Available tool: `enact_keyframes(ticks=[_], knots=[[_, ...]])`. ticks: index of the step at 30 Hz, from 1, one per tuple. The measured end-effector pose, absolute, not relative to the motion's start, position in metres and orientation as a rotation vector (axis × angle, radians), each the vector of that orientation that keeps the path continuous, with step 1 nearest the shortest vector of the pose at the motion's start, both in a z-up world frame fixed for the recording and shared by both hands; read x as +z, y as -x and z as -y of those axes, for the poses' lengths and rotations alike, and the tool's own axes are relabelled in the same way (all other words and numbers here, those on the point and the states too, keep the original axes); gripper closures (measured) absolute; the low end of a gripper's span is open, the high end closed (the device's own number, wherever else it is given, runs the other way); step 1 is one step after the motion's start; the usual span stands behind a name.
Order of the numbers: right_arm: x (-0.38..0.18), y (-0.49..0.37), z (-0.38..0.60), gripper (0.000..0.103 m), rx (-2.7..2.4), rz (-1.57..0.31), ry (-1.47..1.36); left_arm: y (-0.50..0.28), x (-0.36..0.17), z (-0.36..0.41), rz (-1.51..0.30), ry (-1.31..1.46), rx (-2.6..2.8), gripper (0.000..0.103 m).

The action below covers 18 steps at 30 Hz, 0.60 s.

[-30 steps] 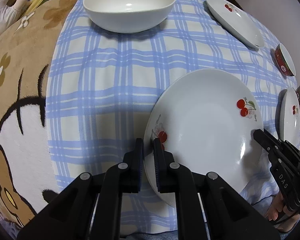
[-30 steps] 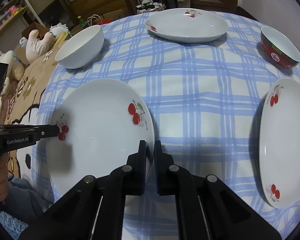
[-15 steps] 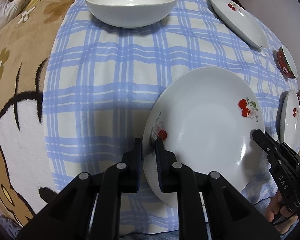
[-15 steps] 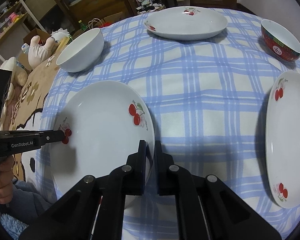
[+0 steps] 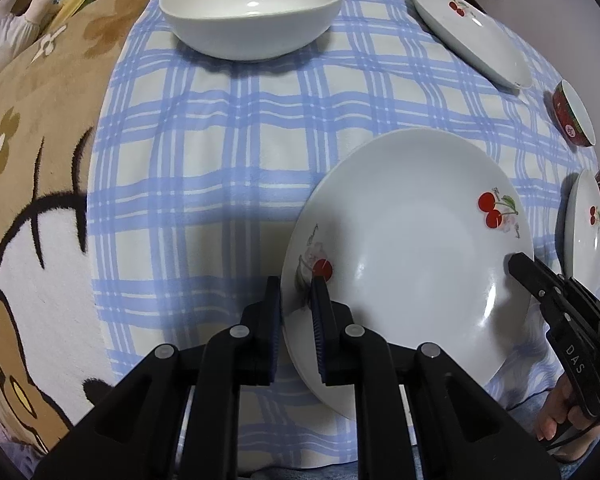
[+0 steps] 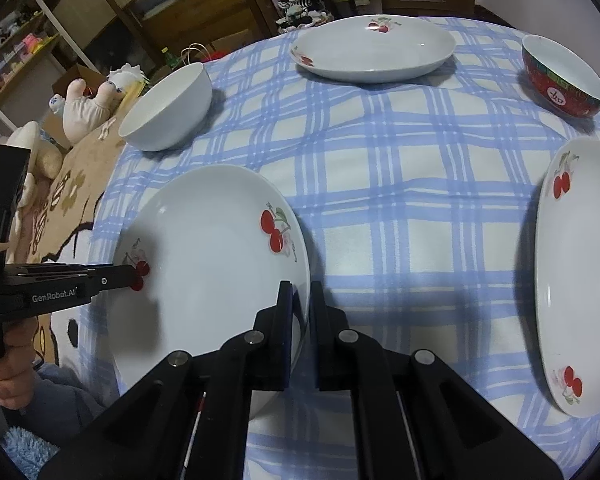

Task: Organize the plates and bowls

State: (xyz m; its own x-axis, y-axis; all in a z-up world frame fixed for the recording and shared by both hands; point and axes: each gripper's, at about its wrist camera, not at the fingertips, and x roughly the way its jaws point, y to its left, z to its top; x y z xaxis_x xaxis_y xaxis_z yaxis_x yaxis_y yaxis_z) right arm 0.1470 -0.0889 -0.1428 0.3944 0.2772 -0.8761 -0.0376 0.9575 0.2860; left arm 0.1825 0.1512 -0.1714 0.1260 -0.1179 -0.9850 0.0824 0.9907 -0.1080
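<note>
A white plate with cherry prints (image 5: 412, 248) (image 6: 204, 260) lies at the near edge of the blue-checked tablecloth (image 5: 220, 140) (image 6: 420, 200). My left gripper (image 5: 296, 284) is shut on the plate's left rim beside a cherry print; it also shows at the left of the right wrist view (image 6: 132, 274). My right gripper (image 6: 300, 288) is shut on the opposite rim, its tip showing in the left wrist view (image 5: 516, 260). I cannot tell whether the plate is lifted off the cloth.
A white bowl (image 5: 252, 16) (image 6: 168, 108) stands at the far left. A second cherry plate (image 5: 472, 36) (image 6: 372, 52) lies at the far side and a third (image 5: 584, 224) (image 6: 580, 280) at the right. A red bowl (image 5: 572, 116) (image 6: 560, 80) sits far right. Plush toys and a patterned rug lie left of the table.
</note>
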Motion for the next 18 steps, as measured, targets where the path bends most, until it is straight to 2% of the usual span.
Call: enact_keyframes(ticks=[18], knots=[[-0.11,-0.141,0.11,0.095,0.169,-1.101,-0.235,-0.179,-0.144,-0.125,-1.362,-0.025,-0.229,0.09]])
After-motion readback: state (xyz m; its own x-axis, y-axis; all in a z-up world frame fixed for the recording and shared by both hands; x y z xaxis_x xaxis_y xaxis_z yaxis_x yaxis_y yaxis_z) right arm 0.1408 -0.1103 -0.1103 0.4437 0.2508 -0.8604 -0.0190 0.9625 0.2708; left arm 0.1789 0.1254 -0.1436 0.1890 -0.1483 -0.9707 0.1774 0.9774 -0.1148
